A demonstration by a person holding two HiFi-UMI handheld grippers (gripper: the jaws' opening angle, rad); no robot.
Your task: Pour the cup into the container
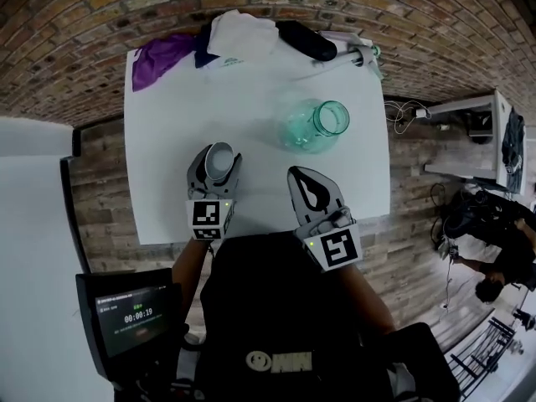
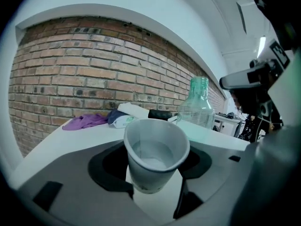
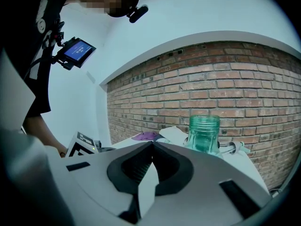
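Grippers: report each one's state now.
Left gripper: closed on the paper cup, liquid inside.
Right gripper: closed, empty.

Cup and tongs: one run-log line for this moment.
left tongs: closed on paper cup, liquid inside | right tongs: shut, empty | green jar: upright, uncapped | pour: not started

White cup point(image 1: 219, 161) upright — green glass jar point(image 1: 316, 126) near.

cup point(image 1: 219, 162) white. container point(image 1: 318, 126) translucent green, 2 o'clock of cup. table point(image 1: 167, 141) white. cloth point(image 1: 161, 57) purple, 11 o'clock of cup. wall point(image 2: 70, 79) red-brown brick pattern, pale mortar.
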